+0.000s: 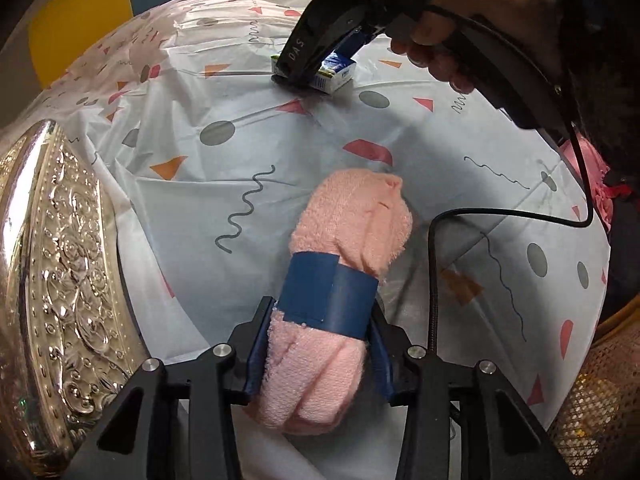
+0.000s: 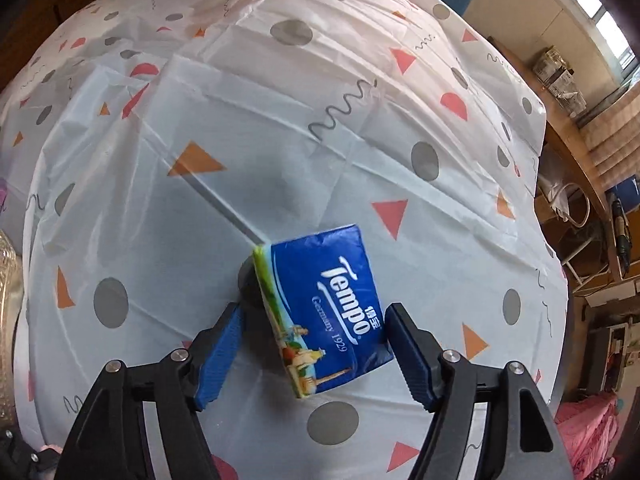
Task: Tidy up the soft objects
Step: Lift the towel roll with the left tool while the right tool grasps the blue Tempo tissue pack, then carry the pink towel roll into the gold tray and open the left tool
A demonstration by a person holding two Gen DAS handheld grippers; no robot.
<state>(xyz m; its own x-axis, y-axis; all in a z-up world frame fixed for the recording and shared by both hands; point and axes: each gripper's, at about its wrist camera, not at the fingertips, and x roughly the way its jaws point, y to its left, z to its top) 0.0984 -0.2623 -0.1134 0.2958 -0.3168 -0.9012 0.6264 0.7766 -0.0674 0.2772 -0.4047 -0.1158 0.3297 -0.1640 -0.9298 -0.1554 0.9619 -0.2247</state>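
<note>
An embossed silver tray (image 1: 60, 280) sits at the left edge of the surface (image 1: 280, 128). The left hand-held gripper (image 1: 316, 344) clenches a rolled pink towel (image 1: 344, 264) with a blue band. Farther right, the right hand-held gripper (image 2: 312, 344) is spread wide around a blue tissue pack (image 2: 332, 312) lying on the patterned cloth; only its right finger looks to touch it.

Table under white plastic tablecloth (image 1: 280, 128), creased, printed with grey dots, coral and orange triangles, squiggles. On it: blue Tempo tissue pack (image 2: 326, 312); embossed silver tray (image 1: 60, 280) at left edge.
</note>
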